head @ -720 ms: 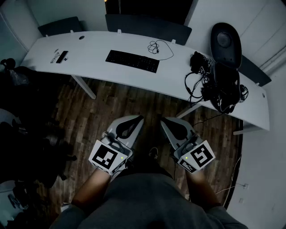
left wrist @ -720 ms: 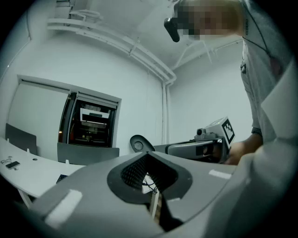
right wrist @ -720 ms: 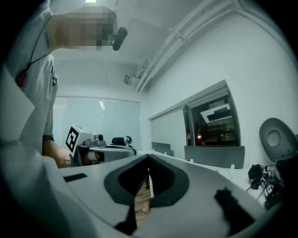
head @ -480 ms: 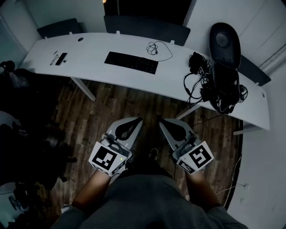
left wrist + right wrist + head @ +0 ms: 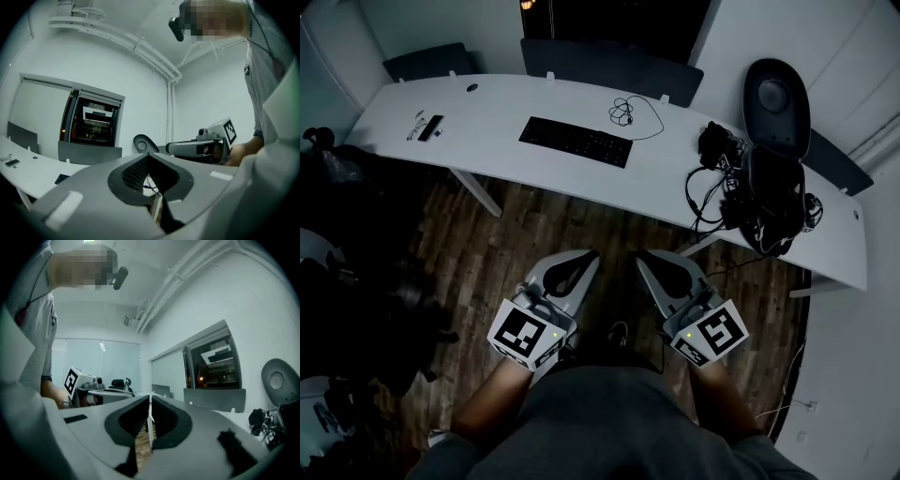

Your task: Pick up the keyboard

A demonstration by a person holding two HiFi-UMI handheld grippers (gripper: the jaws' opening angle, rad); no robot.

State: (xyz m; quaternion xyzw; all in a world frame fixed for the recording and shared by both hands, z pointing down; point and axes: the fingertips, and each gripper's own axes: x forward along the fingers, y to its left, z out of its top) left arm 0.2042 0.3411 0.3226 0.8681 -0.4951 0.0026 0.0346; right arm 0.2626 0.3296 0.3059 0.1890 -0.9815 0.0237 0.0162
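Observation:
A black keyboard [image 5: 576, 142] lies flat on the long white desk [image 5: 506, 150], far ahead of both grippers; its corner [image 5: 62, 178] shows at the lower left of the left gripper view. My left gripper [image 5: 590, 256] and right gripper [image 5: 643, 256] are held level side by side over the wooden floor, close to my body. Both have their jaws shut with nothing between them. In the left gripper view my left gripper [image 5: 149, 156] sees the right one [image 5: 201, 146] beside it. My right gripper [image 5: 150, 398] likewise has the left one [image 5: 86, 387] at its left.
A black coiled cable [image 5: 625, 110] lies behind the keyboard. A tangle of black cables and a headset [image 5: 717, 173] sits at the desk's right, by a black office chair [image 5: 773, 141]. A small dark device [image 5: 430, 127] rests at the desk's left. Dark clutter [image 5: 356, 272] fills the floor at left.
The view has shifted slightly, so the desk sits a little lower in the picture. Both grippers stay shut and side by side in the same spot.

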